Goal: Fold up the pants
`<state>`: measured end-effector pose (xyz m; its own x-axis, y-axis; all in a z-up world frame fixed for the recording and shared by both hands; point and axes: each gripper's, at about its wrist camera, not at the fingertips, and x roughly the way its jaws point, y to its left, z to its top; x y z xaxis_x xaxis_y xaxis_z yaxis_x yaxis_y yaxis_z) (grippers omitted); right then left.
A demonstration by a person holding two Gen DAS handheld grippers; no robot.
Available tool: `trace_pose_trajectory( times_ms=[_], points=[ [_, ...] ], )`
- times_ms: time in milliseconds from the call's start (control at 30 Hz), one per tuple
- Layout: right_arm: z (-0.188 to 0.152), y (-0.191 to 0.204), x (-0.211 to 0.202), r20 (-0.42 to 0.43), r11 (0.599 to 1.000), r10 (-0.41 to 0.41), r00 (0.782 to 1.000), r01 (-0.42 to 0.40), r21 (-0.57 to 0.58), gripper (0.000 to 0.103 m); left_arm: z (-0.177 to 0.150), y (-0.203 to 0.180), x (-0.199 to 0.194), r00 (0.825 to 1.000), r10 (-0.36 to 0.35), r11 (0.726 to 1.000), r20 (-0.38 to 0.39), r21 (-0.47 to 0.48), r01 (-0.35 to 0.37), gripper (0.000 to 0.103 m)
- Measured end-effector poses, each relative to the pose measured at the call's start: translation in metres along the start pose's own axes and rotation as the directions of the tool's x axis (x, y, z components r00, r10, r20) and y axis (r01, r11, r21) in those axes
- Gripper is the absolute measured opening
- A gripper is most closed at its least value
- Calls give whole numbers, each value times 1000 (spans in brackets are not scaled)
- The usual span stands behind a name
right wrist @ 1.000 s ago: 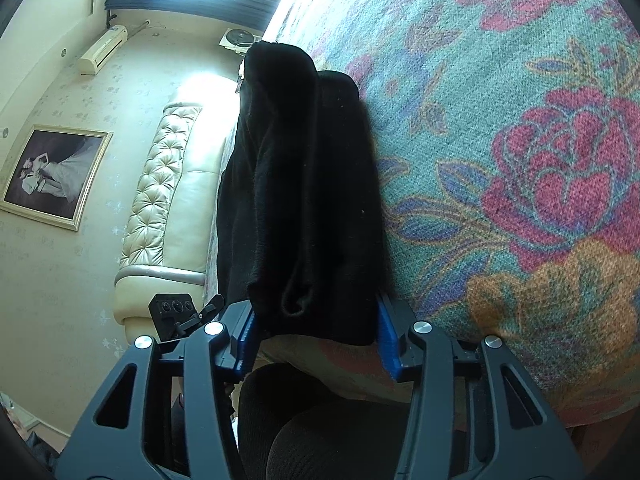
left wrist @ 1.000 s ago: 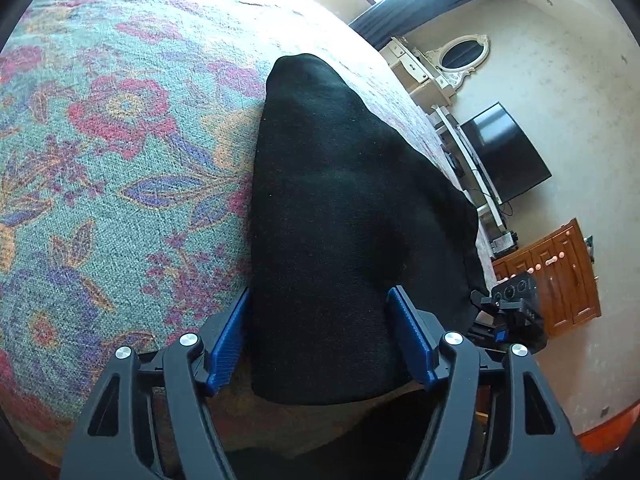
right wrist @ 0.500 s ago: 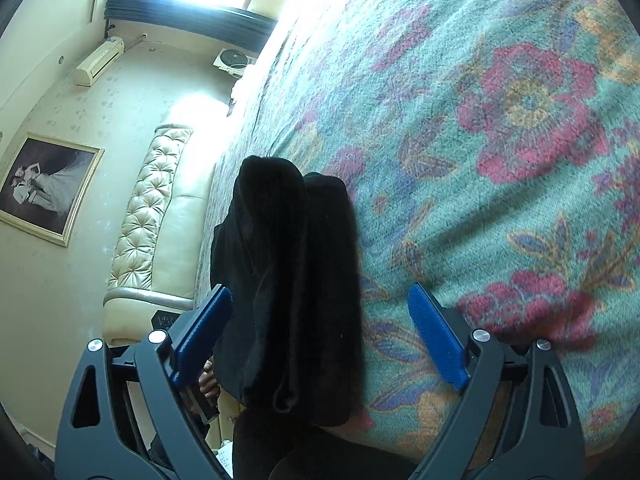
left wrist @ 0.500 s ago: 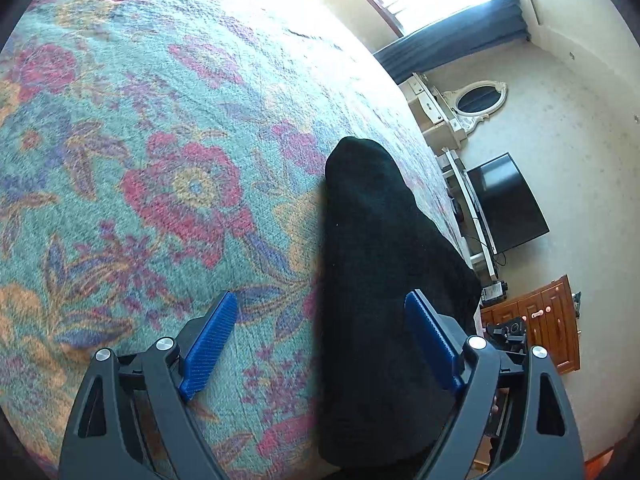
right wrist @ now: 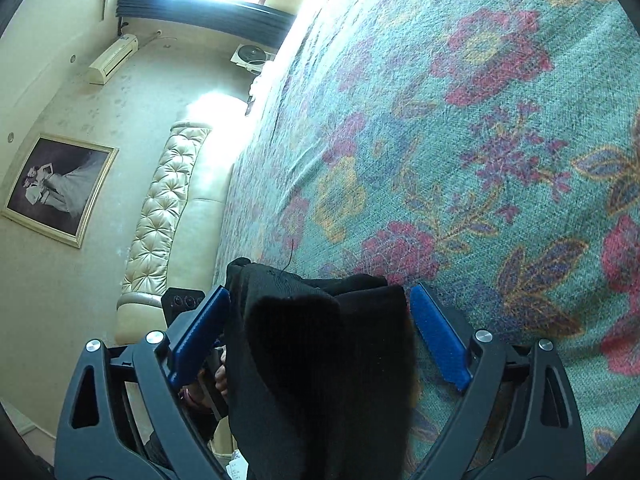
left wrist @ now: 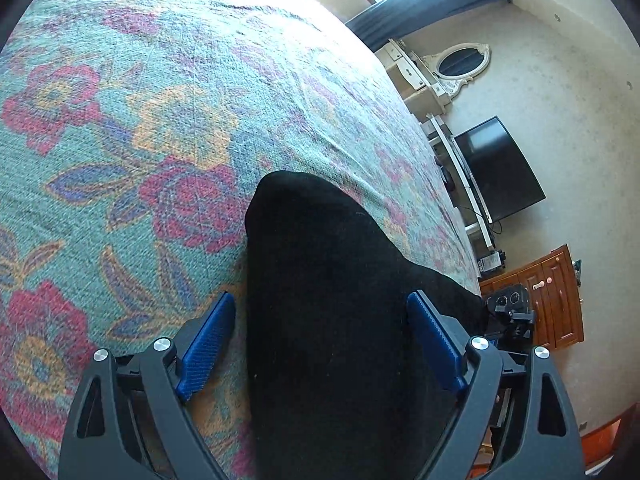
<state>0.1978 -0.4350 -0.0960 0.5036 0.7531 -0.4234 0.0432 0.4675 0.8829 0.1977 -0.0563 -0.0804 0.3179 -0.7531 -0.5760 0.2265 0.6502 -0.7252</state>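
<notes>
Looking along the left gripper (left wrist: 320, 344), the left wrist view showed no brand, label or readable writing anywhere. Its blue-padded jaws stood spread wide, having just been opening, and the black pants (left wrist: 332, 320) lay between them without either pad pressing on the cloth. The gripper pointed down at a slant over the near edge of the bed, whose floral bedspread (left wrist: 140, 140) filled most of the view. The pants lay folded into a long dark strip on that bedspread, running from between the jaws away toward the middle of the bed. Beyond the bed's far side stood a dark television (left wrist: 500, 168), an oval mirror (left wrist: 460, 62) and a wooden cabinet (left wrist: 548, 296). The right wrist view likewise held no legible writing; a framed picture (right wrist: 56, 188) hung on the wall, too small to show any text. The right gripper (right wrist: 320, 340) also had its jaws spread after just opening, with the bunched end of the pants (right wrist: 328, 360) between the pads, seemingly free of them. It was tilted downward over the bedspread (right wrist: 480, 140), with a tufted headboard (right wrist: 164, 208) to the left. Part of a hand (right wrist: 220, 376) showed below the left pad.
</notes>
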Motion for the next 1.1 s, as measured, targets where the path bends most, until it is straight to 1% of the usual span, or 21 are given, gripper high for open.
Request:
trace_pose_trajectory(
  times_ms=[100,167,233,300,333,367,400,433,467,533,633,833,933,1100],
  points=[
    [-1,4,3,-16,1000,-7,1000,7,-26,92,10,-1,9,1000,-11,1000,-12,-8,11,86],
    [-2,7,5,-18,999,-15,1000,15,-36,86,16,1,13,999,-36,999,-12,-37,35,87],
    [-3,6,7,-26,998,-50,998,49,-39,65,16,6,12,998,-58,997,-1,-59,57,87],
    [-7,4,11,-26,998,-60,998,59,-34,59,15,10,9,997,-72,995,16,-63,73,87],
    [-7,3,10,-26,997,-62,998,61,-36,55,14,9,9,998,-67,996,18,-56,67,86],
    [-8,3,11,-27,997,-70,997,69,-37,53,12,8,9,999,-45,998,14,-43,45,84],
    [-8,3,11,-26,996,-83,996,82,-40,51,12,4,12,1000,-1,1000,6,-23,1,71],
    [-9,3,10,-21,995,-91,996,90,-40,49,14,-1,17,999,49,999,-5,2,-49,58],
    [-11,4,10,-15,995,-95,995,94,-42,49,12,-2,19,997,71,997,-8,20,-71,56],
    [-14,7,12,-2,993,-103,995,103,-49,47,11,-2,18,997,74,997,-2,30,-74,47],
    [-18,10,15,15,994,-101,995,101,-45,45,9,1,14,997,70,997,10,23,-70,40],
    [-21,20,18,40,990,-122,992,124,-62,41,7,-13,6,991,110,991,71,69,-115,33],
    [-21,31,22,49,987,-134,990,138,-84,39,7,-15,-2,990,107,992,96,62,-114,31],
    [-14,45,34,54,985,-135,989,140,-99,36,19,-10,-5,989,123,990,85,56,-128,30]
  ],
)
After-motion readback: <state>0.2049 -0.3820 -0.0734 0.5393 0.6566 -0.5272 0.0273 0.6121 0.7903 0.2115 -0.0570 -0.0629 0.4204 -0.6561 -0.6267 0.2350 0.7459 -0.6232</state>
